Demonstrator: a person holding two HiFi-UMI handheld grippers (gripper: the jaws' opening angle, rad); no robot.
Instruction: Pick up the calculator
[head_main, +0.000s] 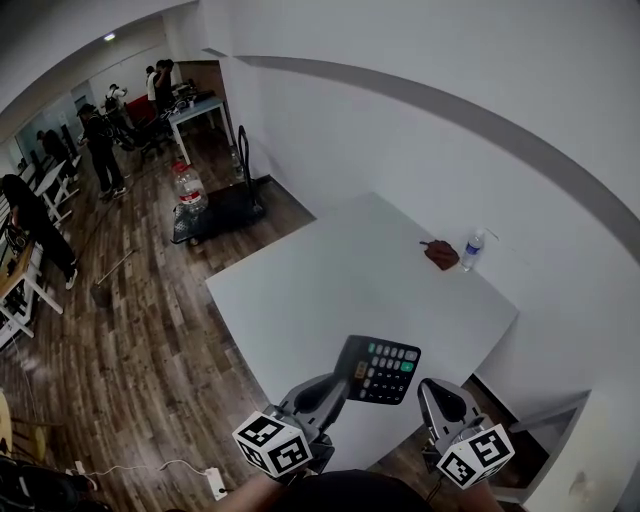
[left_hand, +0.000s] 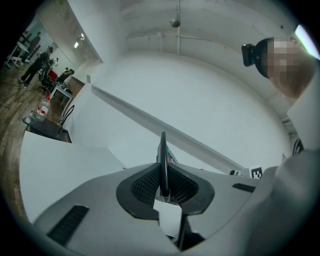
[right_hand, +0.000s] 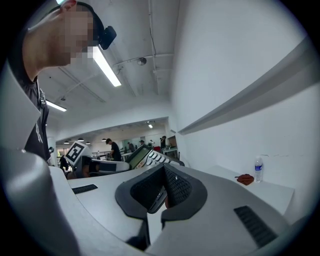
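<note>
A black calculator with grey and green keys hangs in the air over the near edge of the white table. My left gripper is shut on its left edge. In the left gripper view the calculator stands edge-on between the pads of that gripper. My right gripper sits at the calculator's near right corner. In the right gripper view a dark slab lies pinched between the pads of this gripper, and the keyed face of the calculator rises beyond the left jaw.
A water bottle and a small reddish-brown thing lie at the table's far right corner by the white wall. Beyond the table's left side is wooden floor with a black cart, desks and several people.
</note>
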